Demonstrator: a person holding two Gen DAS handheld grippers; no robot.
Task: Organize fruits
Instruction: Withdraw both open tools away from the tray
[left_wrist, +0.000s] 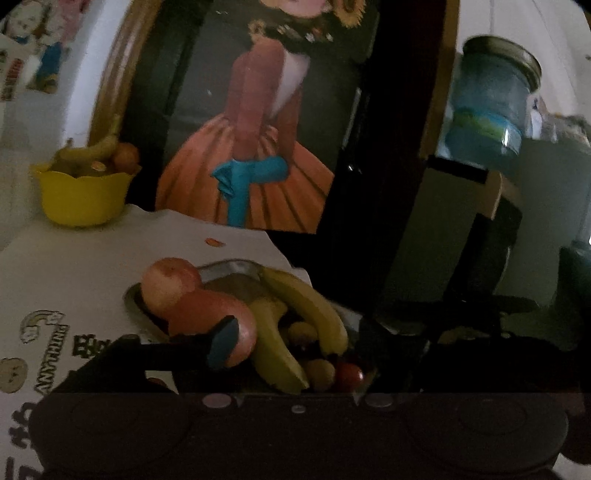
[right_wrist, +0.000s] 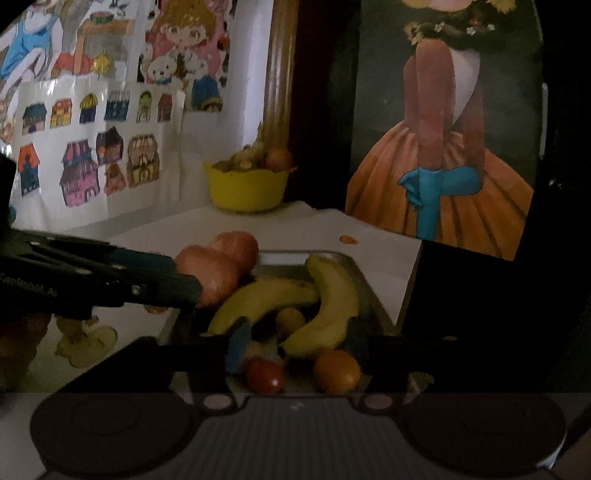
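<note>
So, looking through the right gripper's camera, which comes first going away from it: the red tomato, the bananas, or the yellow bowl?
1. Red tomato, just ahead of the right gripper, tray's near end.
2. Bananas, mid-tray.
3. Yellow bowl, far back by the wall.

The left tongs (left_wrist: 295, 343) stand open over the tray (left_wrist: 229, 266), tipped a little down. One blue pad (left_wrist: 223, 343) sits just beside an apple. The right tongs (right_wrist: 295, 347) are open too, low over the same tray. Nothing is pinched in either one.
</note>
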